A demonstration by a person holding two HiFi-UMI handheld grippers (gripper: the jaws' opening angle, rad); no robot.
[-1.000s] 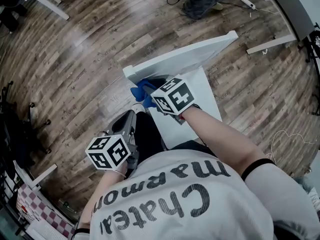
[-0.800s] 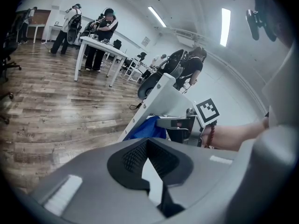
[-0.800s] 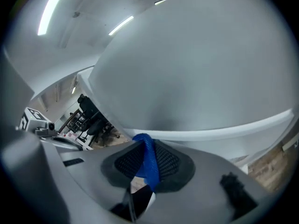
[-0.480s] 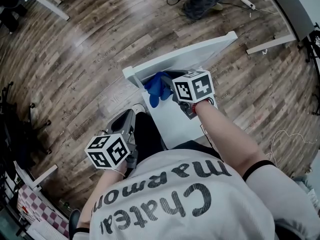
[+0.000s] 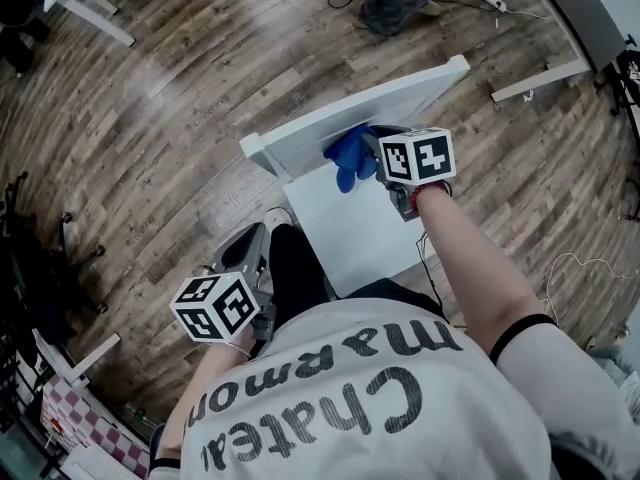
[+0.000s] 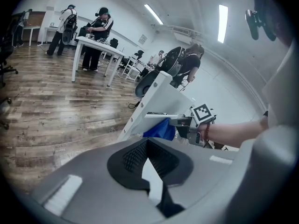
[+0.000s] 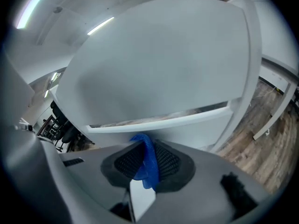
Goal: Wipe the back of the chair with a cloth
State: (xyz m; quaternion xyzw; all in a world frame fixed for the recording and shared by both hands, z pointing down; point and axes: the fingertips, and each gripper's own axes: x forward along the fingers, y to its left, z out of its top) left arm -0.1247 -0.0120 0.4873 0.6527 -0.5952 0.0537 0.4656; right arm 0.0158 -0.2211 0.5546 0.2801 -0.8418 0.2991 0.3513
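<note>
Left tool (image 5: 253,247): jaws together, nothing between them. It is held at 7 o'clock from the chair, apart from it, beside the person's leg and above the wood floor (image 5: 170,108).

Chair (image 5: 352,236): white. Its back (image 5: 362,116) runs along the seat's 12 o'clock edge.

Cloth (image 5: 351,156): blue and bunched, lying against the seat-facing side of the back, near mid-width.

Right tool (image 5: 374,151): jaws clamped on the cloth, at 3 o'clock from it, pointing at the back.
</note>
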